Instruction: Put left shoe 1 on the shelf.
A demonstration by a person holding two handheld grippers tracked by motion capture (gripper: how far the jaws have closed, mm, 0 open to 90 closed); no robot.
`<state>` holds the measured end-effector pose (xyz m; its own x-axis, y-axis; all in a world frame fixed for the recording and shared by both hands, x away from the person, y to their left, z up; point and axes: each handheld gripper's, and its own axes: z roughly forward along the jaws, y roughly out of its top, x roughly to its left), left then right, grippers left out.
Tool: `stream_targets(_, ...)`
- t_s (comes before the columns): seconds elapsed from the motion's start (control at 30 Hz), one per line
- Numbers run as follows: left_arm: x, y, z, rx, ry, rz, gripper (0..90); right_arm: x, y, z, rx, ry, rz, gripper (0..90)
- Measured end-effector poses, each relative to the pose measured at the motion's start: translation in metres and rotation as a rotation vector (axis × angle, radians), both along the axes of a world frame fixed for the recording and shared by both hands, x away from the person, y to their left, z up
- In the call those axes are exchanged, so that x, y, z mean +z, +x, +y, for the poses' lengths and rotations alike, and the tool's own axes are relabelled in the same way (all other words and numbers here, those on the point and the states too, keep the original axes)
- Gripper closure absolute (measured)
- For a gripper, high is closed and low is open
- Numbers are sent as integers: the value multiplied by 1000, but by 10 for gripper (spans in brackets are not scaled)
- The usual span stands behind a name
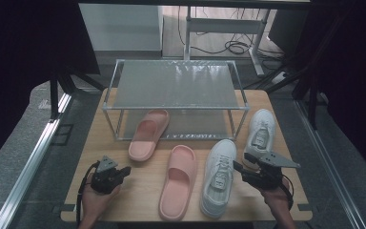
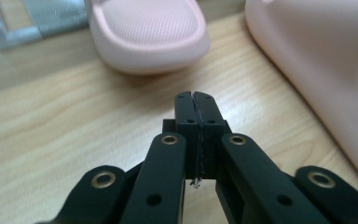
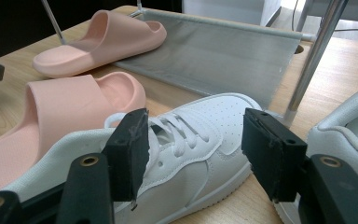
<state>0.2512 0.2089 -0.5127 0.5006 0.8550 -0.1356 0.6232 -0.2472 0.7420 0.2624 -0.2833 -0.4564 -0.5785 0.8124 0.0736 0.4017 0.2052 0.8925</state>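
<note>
Landmark: shoe rack (image 1: 174,86) at the back of the desk (image 1: 124,191). Left hand-held gripper (image 1: 124,170) sits front-left of the rack, jaws together, nothing between them, just short of the near pink slipper (image 1: 177,183). Right hand-held gripper (image 1: 238,168) sits front-right of the rack, jaws apart, straddling the near white sneaker (image 1: 219,176) without touching. Second slipper (image 1: 147,133) pokes under the rack; second sneaker (image 1: 259,131) lies beside the rack's right leg.

Dim high view, dark edges; gripper views brighter, close foreground blurred.
</note>
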Motion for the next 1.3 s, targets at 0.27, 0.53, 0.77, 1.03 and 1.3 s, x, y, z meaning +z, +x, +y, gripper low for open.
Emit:
stream_targets(0.27, -6, 2, -6, -20, 13, 17, 900, 0, 0, 2, 3, -3, 3, 418)
stream_targets(0.53, -8, 16, -14, -29, 37, 29, 900, -1, 1, 1, 0, -3, 3, 417)
stream_targets(0.77, -11, 23, -18, -27, 58, 33, 900, -1, 0, 0, -4, 1, 0, 417)
stream_targets(1.03, -9, 29, -22, -41, 67, 34, 900, -1, 1, 1, 0, -8, 2, 417)
stream_targets(1.3, -12, 37, -23, -27, 68, 45, 900, 0, 0, 1, 2, -5, 2, 417)
